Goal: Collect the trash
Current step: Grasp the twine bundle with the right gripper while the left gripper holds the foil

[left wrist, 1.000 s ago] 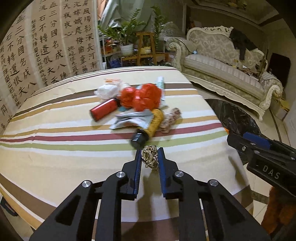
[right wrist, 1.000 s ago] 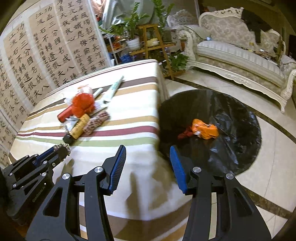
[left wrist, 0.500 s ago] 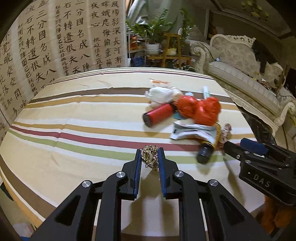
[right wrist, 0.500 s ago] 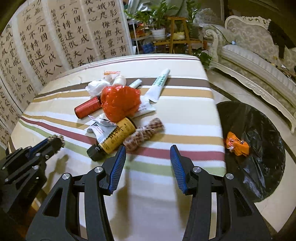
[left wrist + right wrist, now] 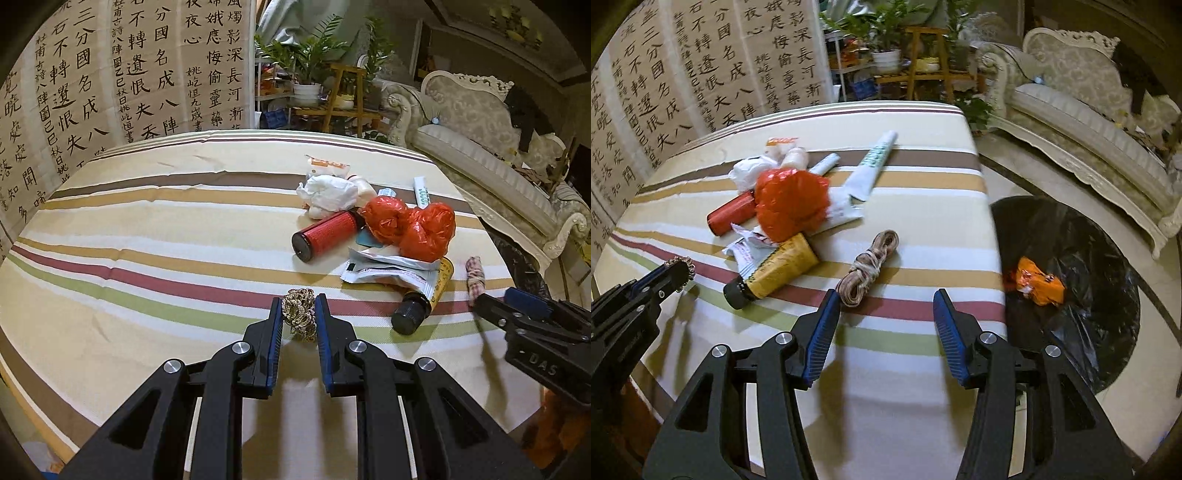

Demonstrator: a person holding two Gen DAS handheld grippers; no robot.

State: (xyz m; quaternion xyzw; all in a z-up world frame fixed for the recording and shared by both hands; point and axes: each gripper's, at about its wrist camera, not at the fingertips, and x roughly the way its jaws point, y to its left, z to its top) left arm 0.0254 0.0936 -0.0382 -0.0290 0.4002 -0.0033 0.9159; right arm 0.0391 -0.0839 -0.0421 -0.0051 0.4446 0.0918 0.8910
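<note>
My left gripper [image 5: 298,314] is shut on a small gold wire scrubber [image 5: 299,316], held above the striped table [image 5: 147,258]; it also shows in the right wrist view [image 5: 679,271]. My right gripper [image 5: 884,325] is open and empty, just short of a coiled brown string bundle [image 5: 868,267]. A trash pile lies on the table: a red plastic bag [image 5: 790,205], a red cylinder [image 5: 325,236], a yellow tube with a black cap [image 5: 772,275], a white wrapper [image 5: 388,271] and crumpled white paper [image 5: 328,195]. A black trash bag [image 5: 1082,280] on the floor holds an orange wrapper [image 5: 1038,282].
A white-green tube [image 5: 875,162] lies at the far side of the pile. The table edge [image 5: 993,258] borders the trash bag. A cream sofa [image 5: 1089,122], a wooden plant stand [image 5: 923,62] and a calligraphy screen [image 5: 110,81] stand behind.
Both grippers have swung left, away from the trash bag and toward the table. The right gripper now faces the string bundle. The left gripper still holds the scrubber.
</note>
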